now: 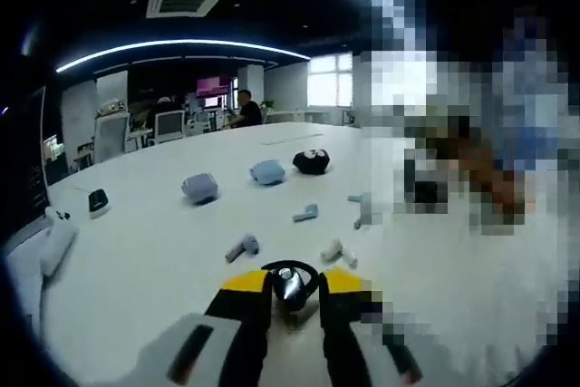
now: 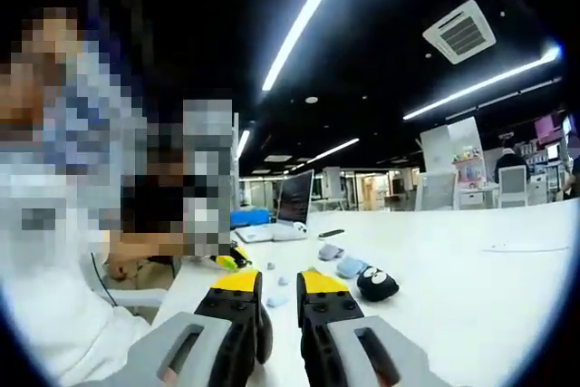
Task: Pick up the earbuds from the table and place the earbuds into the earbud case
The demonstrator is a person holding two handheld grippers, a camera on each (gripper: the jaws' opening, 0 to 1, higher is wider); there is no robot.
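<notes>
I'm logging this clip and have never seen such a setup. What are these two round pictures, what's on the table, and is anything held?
A person holds a two-jaw gripper in each hand, and a fisheye camera rides on each. The left gripper view looks along the left gripper, whose yellow-tipped jaws clasp a small black-and-silver item that is too small to name. In the right gripper view, the right gripper stands open and empty. On the white table lie loose earbuds, two bluish cases and a black case.

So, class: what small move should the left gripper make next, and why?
Probably carry its load forward toward the black case. The left gripper seems to have its jaws shut on a small dark earbud, and that case, matching in colour, sits ahead on the table.
</notes>
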